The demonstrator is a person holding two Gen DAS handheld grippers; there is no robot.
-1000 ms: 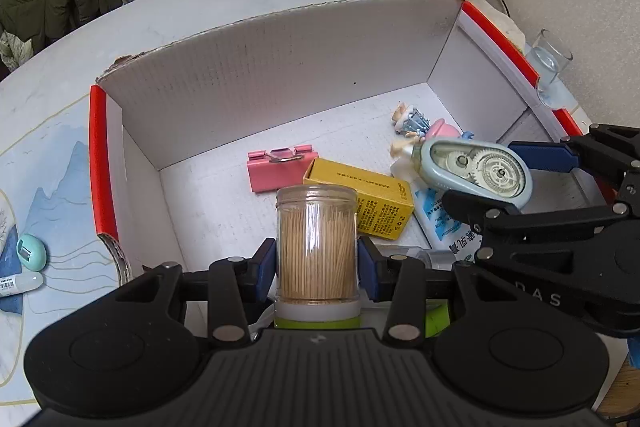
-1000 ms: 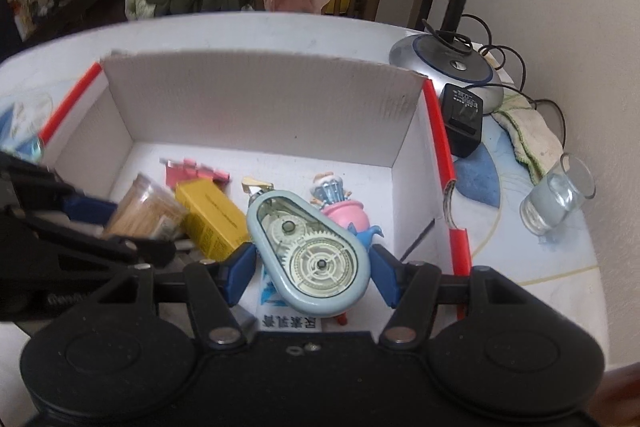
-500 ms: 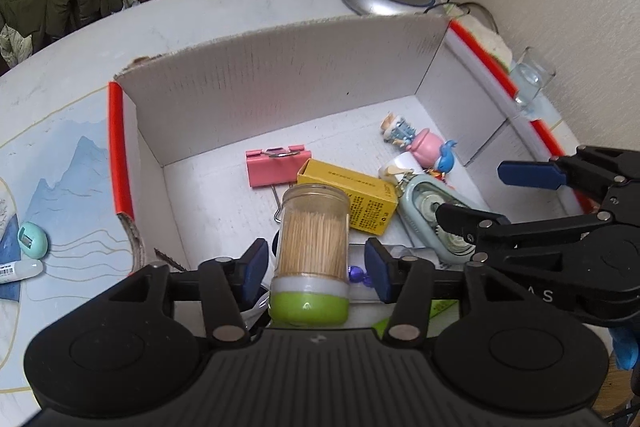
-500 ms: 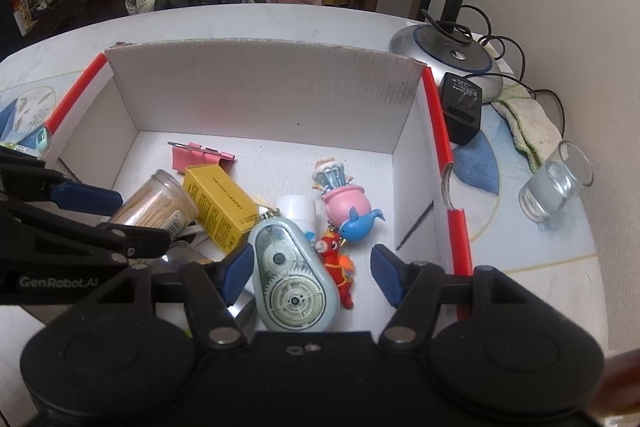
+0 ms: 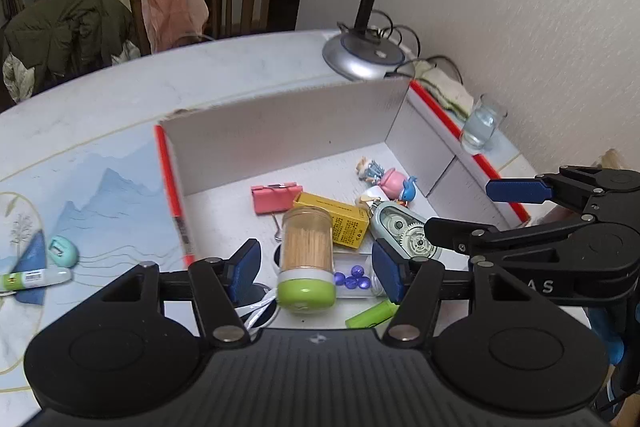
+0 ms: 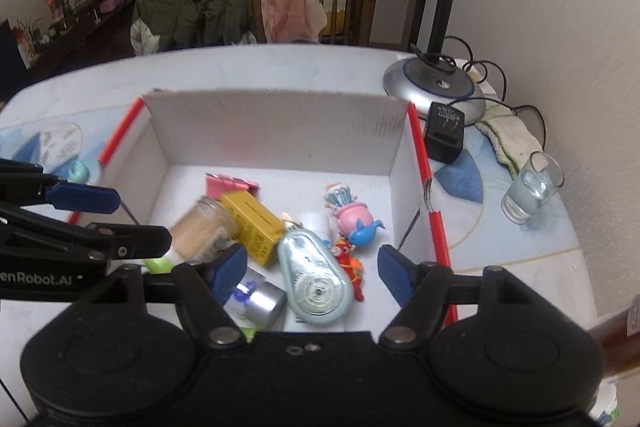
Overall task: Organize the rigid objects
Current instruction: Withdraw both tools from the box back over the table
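A white cardboard box with red edges (image 5: 280, 131) (image 6: 272, 131) holds a toothpick jar with a green lid (image 5: 306, 259) (image 6: 200, 231), a pale blue correction tape (image 5: 404, 233) (image 6: 316, 277), a yellow box (image 5: 334, 221) (image 6: 252, 227), a pink binder clip (image 5: 276, 197) and small toy figures (image 6: 352, 223). My left gripper (image 5: 316, 269) is open above the box, its jaws wide of the jar lying below. My right gripper (image 6: 310, 269) is open above the correction tape, which lies in the box.
Left of the box on the table lie a mint oval gadget (image 5: 62, 251) and a white-green tube (image 5: 34, 279). At the right stand a glass of water (image 6: 530, 193), a black adapter (image 6: 444, 137), a cloth and a lamp base (image 6: 434, 83). Chairs stand behind the table.
Both grippers opened and let go: the jar and the correction tape now lie in the box. Both grippers have pulled up and back from the box.
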